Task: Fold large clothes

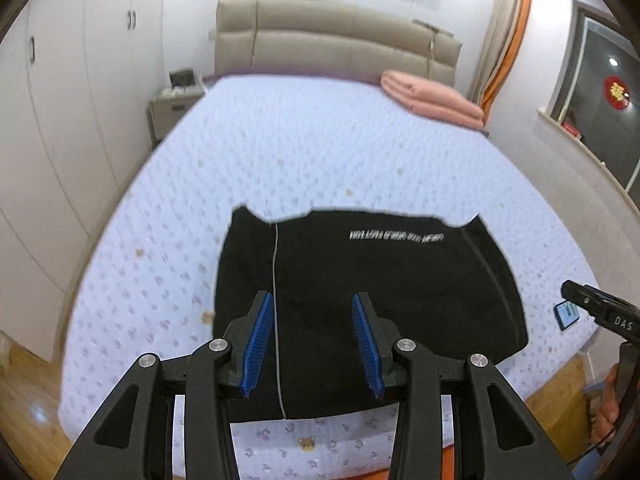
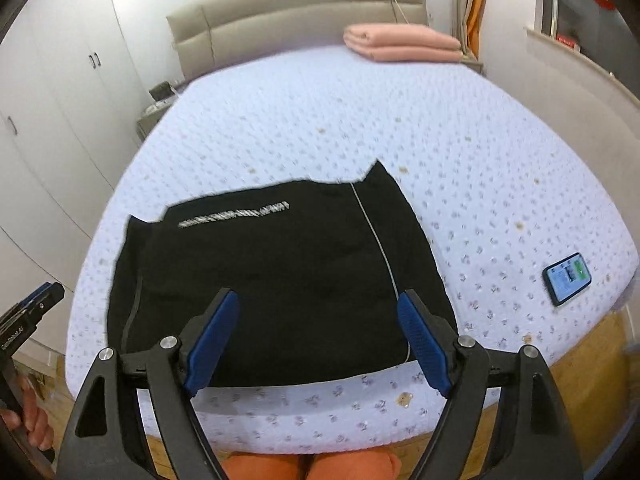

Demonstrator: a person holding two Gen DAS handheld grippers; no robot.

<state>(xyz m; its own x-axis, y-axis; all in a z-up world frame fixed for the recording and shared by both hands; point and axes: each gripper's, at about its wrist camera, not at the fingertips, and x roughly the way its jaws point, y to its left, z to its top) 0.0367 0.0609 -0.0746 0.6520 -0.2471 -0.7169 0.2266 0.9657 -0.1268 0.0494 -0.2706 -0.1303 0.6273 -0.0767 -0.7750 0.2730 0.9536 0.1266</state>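
On the near end of the bed [image 1: 320, 152], close to its foot edge, a black garment [image 1: 360, 300] lies spread flat and already folded into a broad rectangle, with a line of white lettering [image 1: 396, 236] near its far edge and a thin pale stripe [image 1: 275, 300] running front to back. Above the garment's near edge, the left gripper [image 1: 313, 344] hovers with its blue-padded jaws spread apart and nothing between them; through the gap the black fabric shows, but I cannot tell whether the fingertips touch it. Beside it, the right gripper [image 2: 320, 344] is likewise released, jaws wide, poised over the garment's near hem with bare cloth and quilted sheet visible between the pads. Off to the garment's side toward the bed's corner, a smartphone [image 2: 568, 278] lies face up with its screen lit, well apart from the fabric. Far beyond the garment, by the beige padded headboard [image 1: 332, 40], rests a folded pink blanket [image 1: 432, 98]. White wardrobe doors [image 1: 60, 100] stand along the wall on the other side of the bed, with a small nightstand [image 1: 172, 104] at the headboard end.
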